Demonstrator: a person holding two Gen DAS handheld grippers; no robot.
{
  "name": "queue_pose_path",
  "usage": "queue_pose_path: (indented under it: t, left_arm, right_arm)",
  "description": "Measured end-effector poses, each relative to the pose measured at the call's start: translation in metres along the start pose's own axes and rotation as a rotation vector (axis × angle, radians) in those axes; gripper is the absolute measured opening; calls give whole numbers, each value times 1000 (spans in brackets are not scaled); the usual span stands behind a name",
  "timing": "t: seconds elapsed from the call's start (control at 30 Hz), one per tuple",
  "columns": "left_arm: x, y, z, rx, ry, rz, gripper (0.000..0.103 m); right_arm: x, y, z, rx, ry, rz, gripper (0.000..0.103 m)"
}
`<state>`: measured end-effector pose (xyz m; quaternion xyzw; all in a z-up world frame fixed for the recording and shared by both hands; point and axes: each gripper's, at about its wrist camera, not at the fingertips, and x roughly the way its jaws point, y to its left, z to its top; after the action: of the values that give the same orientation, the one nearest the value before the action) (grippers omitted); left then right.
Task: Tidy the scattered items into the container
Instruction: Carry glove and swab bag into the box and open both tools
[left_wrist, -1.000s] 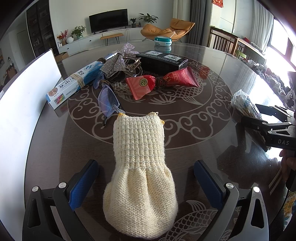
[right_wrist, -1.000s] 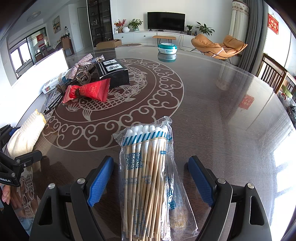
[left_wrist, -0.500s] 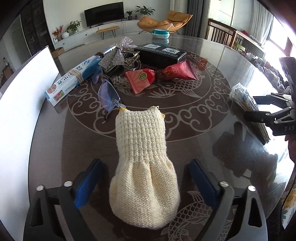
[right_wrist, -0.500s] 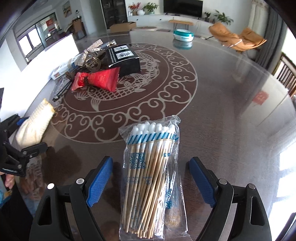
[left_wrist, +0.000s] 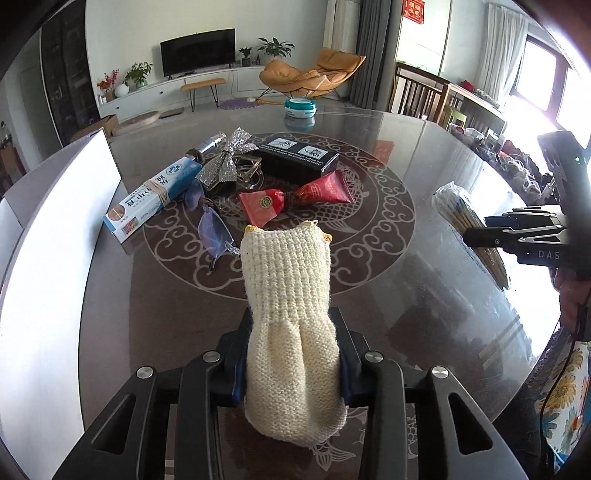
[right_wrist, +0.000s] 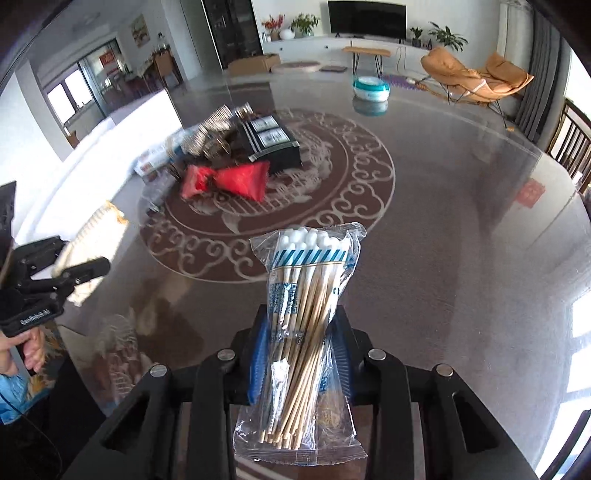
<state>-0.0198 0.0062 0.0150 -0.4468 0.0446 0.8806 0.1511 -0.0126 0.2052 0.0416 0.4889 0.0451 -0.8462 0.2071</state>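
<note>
A cream knitted pouch (left_wrist: 286, 280) sticks out forward between the blue pads of my left gripper (left_wrist: 291, 332). The jaws are closing and the pads press on the pouch's waist, which is off the table. In the right wrist view, a clear bag of cotton swabs (right_wrist: 306, 295) stands between the pads of my right gripper (right_wrist: 301, 325). Those jaws are closing too and pinch the bag, which is lifted. The white container (left_wrist: 55, 240) runs along the table's left side. Each gripper shows in the other's view: right gripper (left_wrist: 476, 232), left gripper (right_wrist: 99, 266).
On the round glass table (left_wrist: 406, 295), a heap lies mid-table: toothpaste box (left_wrist: 155, 195), sparkly bow (left_wrist: 229, 158), black box (left_wrist: 299, 158), two red sachets (left_wrist: 295, 195), folded glasses (left_wrist: 212, 232). A teal tin (left_wrist: 301, 107) stands at the far edge. A hand (right_wrist: 22, 350) holds the left gripper.
Both grippers went from wide open around their items to closed on them. The pouch and the swab bag have both come up off the table.
</note>
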Motion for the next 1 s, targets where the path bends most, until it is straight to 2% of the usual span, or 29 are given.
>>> queue_pose_path:
  t: [0.1,0.3,0.43,0.57,0.73,0.83,1.0]
  left_arm:
    - [2,2,-3,-15,10,-3,37]
    - [-6,8,-7,-37,7,-11,37]
    - [-23,22,-5,-75,-22,-21,37]
    - [-52,48,2,-119,-72,-26,37]
    - [-100,108,13,-192,-146,14,37]
    - [-126,161,14,-254,-173,78,37]
    - [-142,255,2,-388,-152,193,37]
  right_arm:
    - [-11,9,1,13,-23,34,33]
    - [-5,21,1,29,10,73,33]
    - [-2,38,4,16,14,102,33]
    - [-6,66,23,-11,-17,142,33]
    - [-13,128,68,-83,-73,224,33]
    - [-19,176,101,-131,-120,299,33]
    - [-19,273,158,-202,-185,430,33]
